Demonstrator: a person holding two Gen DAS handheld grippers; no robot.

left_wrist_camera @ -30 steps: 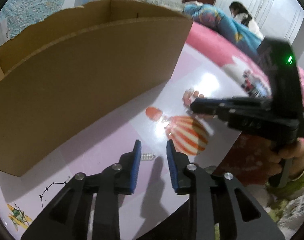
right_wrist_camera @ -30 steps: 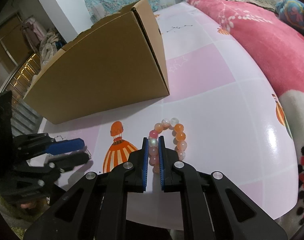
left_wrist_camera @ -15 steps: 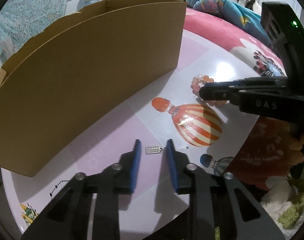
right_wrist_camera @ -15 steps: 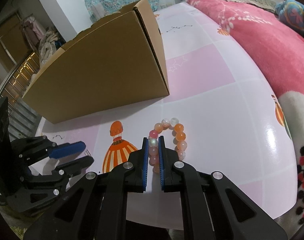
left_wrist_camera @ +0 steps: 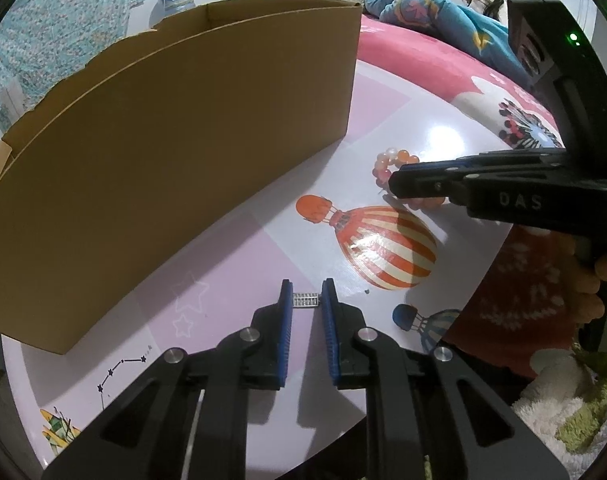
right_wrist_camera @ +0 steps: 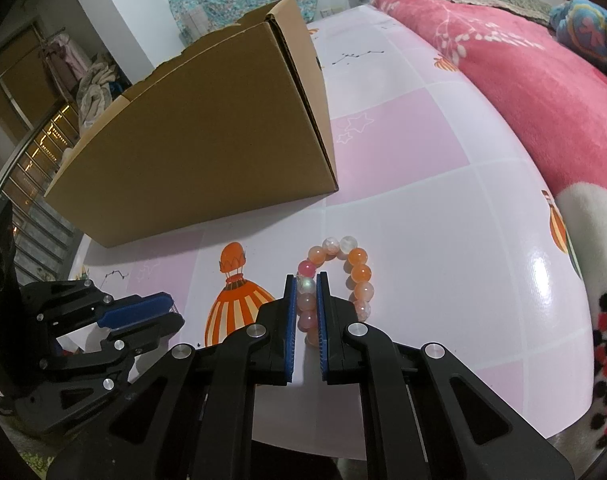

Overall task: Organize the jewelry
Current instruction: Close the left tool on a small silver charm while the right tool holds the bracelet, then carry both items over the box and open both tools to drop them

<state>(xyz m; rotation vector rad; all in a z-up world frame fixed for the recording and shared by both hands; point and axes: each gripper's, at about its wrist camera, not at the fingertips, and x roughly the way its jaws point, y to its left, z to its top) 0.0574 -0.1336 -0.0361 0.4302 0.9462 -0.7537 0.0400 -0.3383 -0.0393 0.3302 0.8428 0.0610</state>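
Note:
A small silver jewelry piece [left_wrist_camera: 306, 301] lies on the pink patterned table [left_wrist_camera: 231, 264], crosswise between my left gripper's blue pads. The left gripper [left_wrist_camera: 306, 298] is closing, and both pads touch the piece's ends. A pink and orange bead bracelet [right_wrist_camera: 359, 272] rests on the table to the right. My right gripper [right_wrist_camera: 306, 285] is shut on the bracelet's left side, its beads pinched between the pads. In the left wrist view the right gripper [left_wrist_camera: 397, 184] covers part of the bracelet [left_wrist_camera: 391, 158]. In the right wrist view the left gripper [right_wrist_camera: 173, 312] sits at the lower left.
An open cardboard box [left_wrist_camera: 163, 140] stands on the table just behind both grippers, its long wall facing me; the same cardboard box [right_wrist_camera: 207, 160] fills the upper left of the right wrist view. A pink blanket [right_wrist_camera: 543, 92] lies beyond the table's right edge. A person sits far back.
The left gripper's jaws have narrowed around the silver piece, which now spans the gap between the pads. The left view has tilted and shifted slightly. The right gripper and bracelet have not moved.

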